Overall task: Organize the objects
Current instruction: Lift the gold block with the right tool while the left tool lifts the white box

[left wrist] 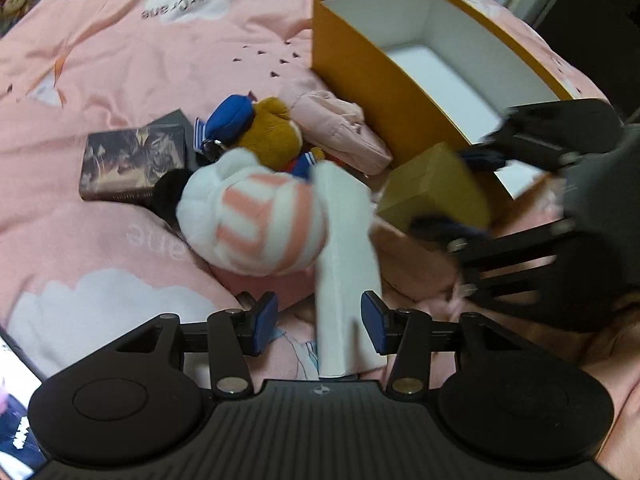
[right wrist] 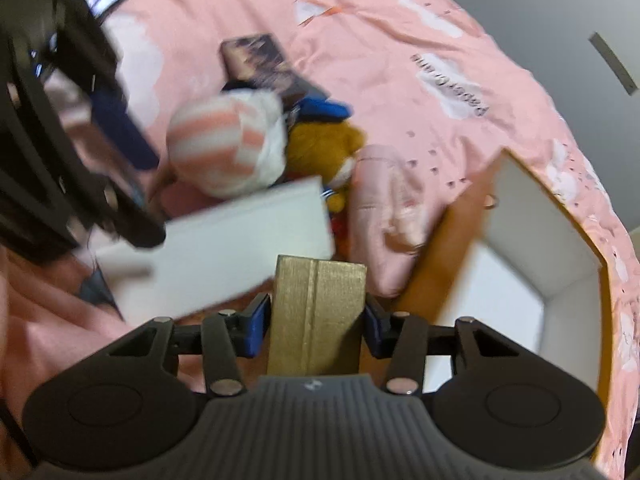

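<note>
2 grippers are seen over the bed (left wrist: 120,60). A small gold box (right wrist: 318,312), judged light and stiff, is clamped across its flat sides by the right gripper (right wrist: 316,326) beside the orange box (left wrist: 360,92). The left gripper (left wrist: 319,326) stands wide, its jaws clear of the white box (left wrist: 346,264).

toys (left wrist: 256,200) left of box (left wrist: 400,92)

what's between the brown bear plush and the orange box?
A pink pouch lies between the brown bear plush and the orange box, reaching up to the box's near wall. Both wrist views show it.
</note>
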A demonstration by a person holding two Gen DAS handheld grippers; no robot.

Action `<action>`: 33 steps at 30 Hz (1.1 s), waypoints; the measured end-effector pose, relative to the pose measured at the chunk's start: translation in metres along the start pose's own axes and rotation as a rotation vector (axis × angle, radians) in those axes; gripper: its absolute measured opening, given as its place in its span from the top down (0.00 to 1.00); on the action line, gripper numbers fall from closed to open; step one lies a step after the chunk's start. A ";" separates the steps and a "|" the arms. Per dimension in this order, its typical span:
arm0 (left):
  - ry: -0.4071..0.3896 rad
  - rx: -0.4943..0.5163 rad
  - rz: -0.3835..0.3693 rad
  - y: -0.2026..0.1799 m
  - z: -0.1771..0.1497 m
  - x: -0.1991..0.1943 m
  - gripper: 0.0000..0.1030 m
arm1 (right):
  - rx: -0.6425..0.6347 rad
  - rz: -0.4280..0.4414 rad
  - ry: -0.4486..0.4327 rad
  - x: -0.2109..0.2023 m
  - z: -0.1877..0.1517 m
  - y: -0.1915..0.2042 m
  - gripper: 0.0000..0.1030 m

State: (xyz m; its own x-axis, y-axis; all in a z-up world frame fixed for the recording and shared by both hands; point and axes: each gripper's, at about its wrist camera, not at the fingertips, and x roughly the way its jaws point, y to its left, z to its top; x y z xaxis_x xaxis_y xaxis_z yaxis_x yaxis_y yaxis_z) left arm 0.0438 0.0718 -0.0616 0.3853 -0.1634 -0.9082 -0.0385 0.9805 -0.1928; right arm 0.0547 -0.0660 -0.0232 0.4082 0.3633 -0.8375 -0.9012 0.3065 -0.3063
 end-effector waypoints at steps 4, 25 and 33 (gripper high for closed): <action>0.009 -0.059 -0.026 0.004 0.005 0.013 0.44 | 0.173 0.140 -0.052 -0.022 0.004 -0.037 0.52; 0.052 -0.048 -0.042 -0.016 0.022 0.050 0.68 | 0.517 -0.026 -0.124 -0.057 -0.039 -0.116 0.52; -0.069 -0.144 -0.094 -0.013 0.025 -0.013 0.70 | 0.573 -0.021 -0.126 -0.048 -0.052 -0.125 0.52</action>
State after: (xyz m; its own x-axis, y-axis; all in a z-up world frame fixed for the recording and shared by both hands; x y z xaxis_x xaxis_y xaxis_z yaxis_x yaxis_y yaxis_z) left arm 0.0623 0.0638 -0.0383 0.4557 -0.2409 -0.8569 -0.1291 0.9346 -0.3314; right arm 0.1400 -0.1674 0.0316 0.4711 0.4431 -0.7627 -0.6845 0.7290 0.0007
